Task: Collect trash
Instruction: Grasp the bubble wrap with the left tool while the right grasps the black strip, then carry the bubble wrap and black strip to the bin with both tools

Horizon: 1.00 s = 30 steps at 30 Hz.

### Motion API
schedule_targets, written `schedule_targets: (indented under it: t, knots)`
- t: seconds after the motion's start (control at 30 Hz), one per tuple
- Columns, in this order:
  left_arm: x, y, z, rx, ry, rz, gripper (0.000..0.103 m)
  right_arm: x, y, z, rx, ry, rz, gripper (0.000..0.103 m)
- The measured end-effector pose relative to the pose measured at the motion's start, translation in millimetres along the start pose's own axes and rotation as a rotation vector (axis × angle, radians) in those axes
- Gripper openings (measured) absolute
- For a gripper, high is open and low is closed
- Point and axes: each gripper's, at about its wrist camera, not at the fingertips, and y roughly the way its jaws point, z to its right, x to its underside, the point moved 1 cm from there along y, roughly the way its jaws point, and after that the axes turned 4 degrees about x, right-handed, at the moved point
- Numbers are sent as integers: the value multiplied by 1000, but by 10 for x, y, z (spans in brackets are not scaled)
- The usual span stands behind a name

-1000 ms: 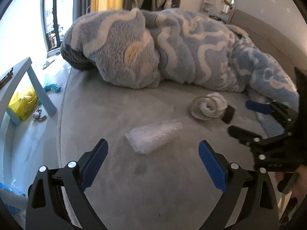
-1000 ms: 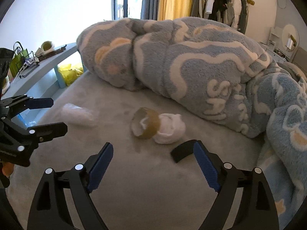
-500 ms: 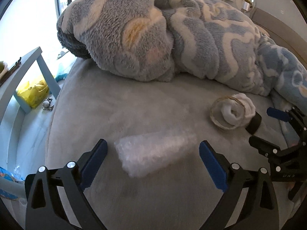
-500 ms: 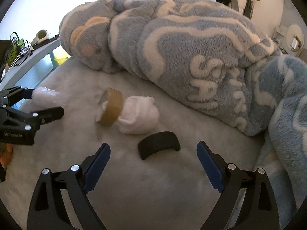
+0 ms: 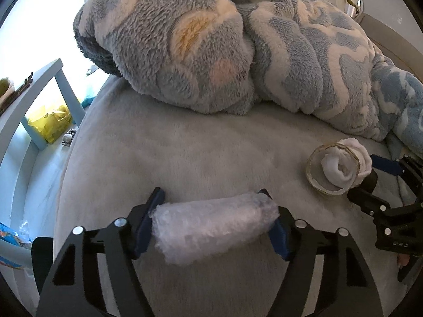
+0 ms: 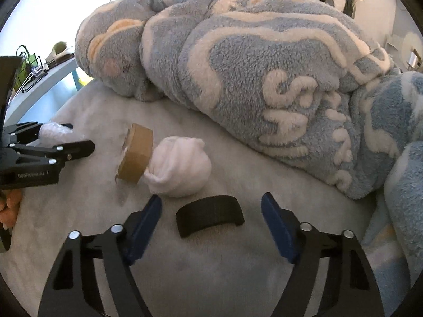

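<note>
Plainly, both grabs are half-made, and each has its own way to fail. The left gripper (image 5: 214, 223) is closing, its blue pads at the two ends of the crumpled roll of clear bubble wrap (image 5: 214, 231), which lies on the grey plush bed cover (image 5: 185, 153) towards its near edge. The pads look to be touching the ends, though whether they press firmly yet I cannot tell. That wrap is soft, springy and slick; gripped lengthwise it may buckle in the middle or squirt out sideways instead of lifting.

The right gripper (image 6: 211, 224) is closing too, with the curved black woven strap piece (image 6: 210, 218) between its pads but clear of both. The strap is thin, flexible and lies low on the nap, so the pads may ride over it, flatten its arch, or pinch the cover's pile along with it.

Just beyond that strap sit a short brown cardboard tape core (image 6: 136, 155) and a balled white cotton sock (image 6: 179, 170), touching one another, the sock partly poked into the ring. The right gripper's left pad is just beside the sock, and could snag it.

Behind everything, the heaped blue-and-cream fleece blanket (image 6: 264, 66) covers the far side of the bed.
</note>
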Motion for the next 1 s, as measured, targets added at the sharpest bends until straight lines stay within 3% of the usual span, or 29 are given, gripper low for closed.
schedule_targets:
  t: [0.23,0.67,1.0]
  knots:
    - [-57,-8,-105,33,-26,9,68,-20,71,-29,-12,-8,-28,49]
    - [33,-310,-118,86,1,39,66,-152,-68,-112,78,67,-63,48]
    - [308,-744,-127,113,27,64,66,-75,-405,-388,74,101,-28,48]
